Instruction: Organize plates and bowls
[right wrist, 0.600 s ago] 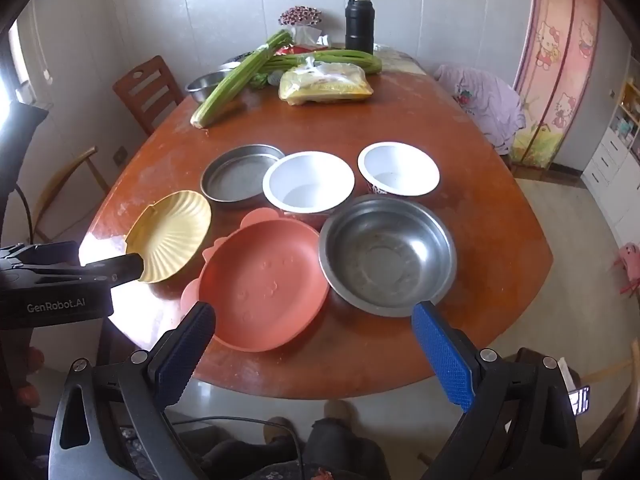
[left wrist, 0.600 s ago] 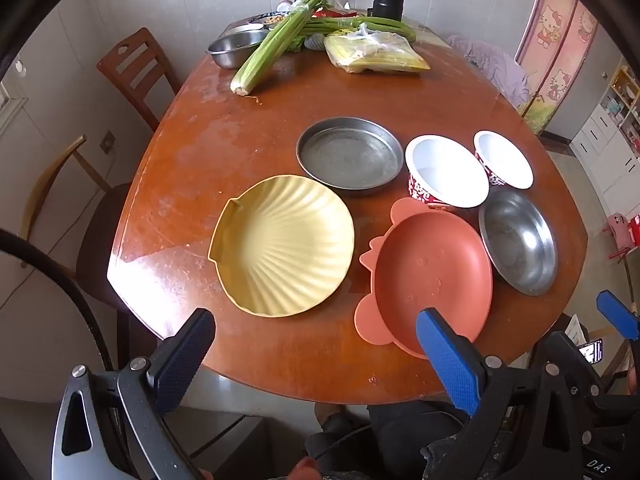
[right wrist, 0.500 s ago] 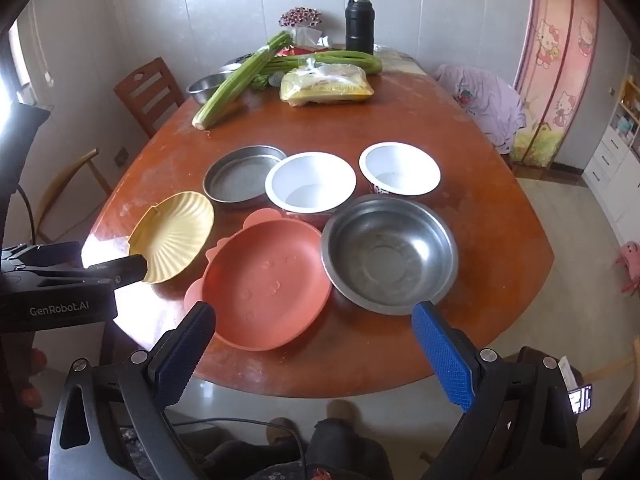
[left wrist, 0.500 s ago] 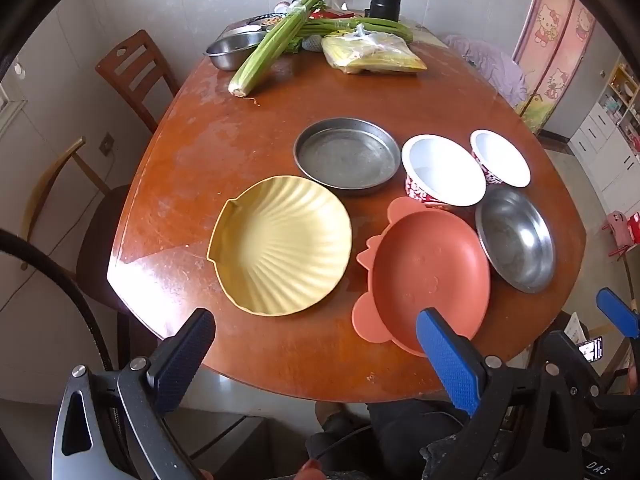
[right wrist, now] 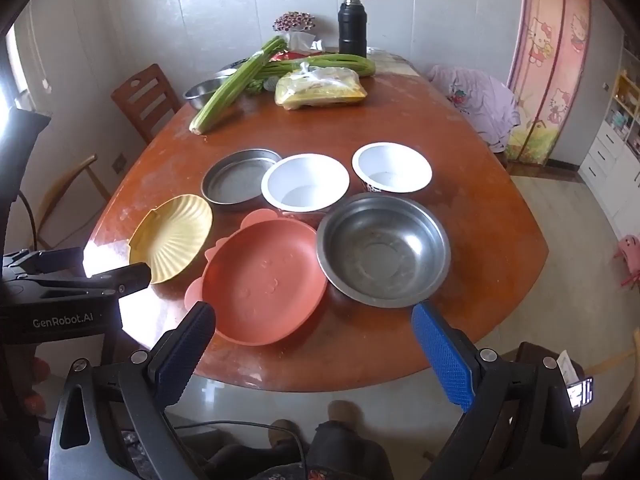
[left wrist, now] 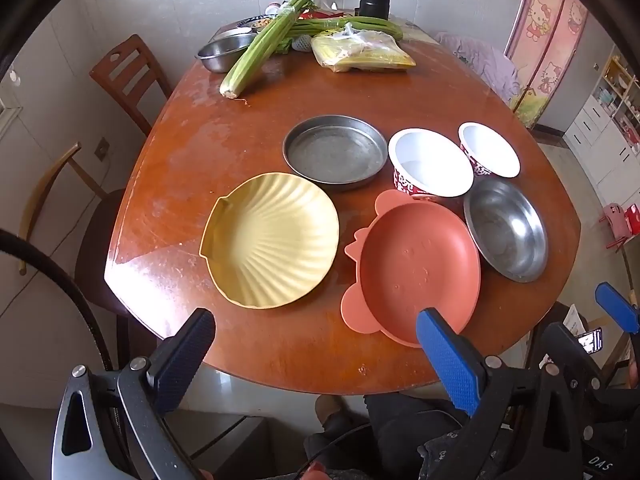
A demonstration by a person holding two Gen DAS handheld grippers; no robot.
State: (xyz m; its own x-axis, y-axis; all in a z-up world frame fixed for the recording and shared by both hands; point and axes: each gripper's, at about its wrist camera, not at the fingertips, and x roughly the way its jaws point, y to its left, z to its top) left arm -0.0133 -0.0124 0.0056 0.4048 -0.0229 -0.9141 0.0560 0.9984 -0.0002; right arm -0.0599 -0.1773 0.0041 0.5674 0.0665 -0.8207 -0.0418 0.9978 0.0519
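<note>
- The oval wooden tabotop [left wrist: 192, 152] has bare room along its left side and near edge.
- Orange plate [left wrist: 416, 268] with small ears lies near the front edge; steel bowl [right wrist: 384, 250] sits just right of it.
- Yellow shell plate [left wrist: 270, 240] lies left of the orange one, slightly apart.
- Round steel pan [left wrist: 334, 152] sits behind, beside two white bowls [right wrist: 306, 186] with red-patterned sides.
- Left tool [left wrist: 316, 344] and right tool [right wrist: 314, 334] hover above the near edge, fingers spread wide, holding nothing.
</note>
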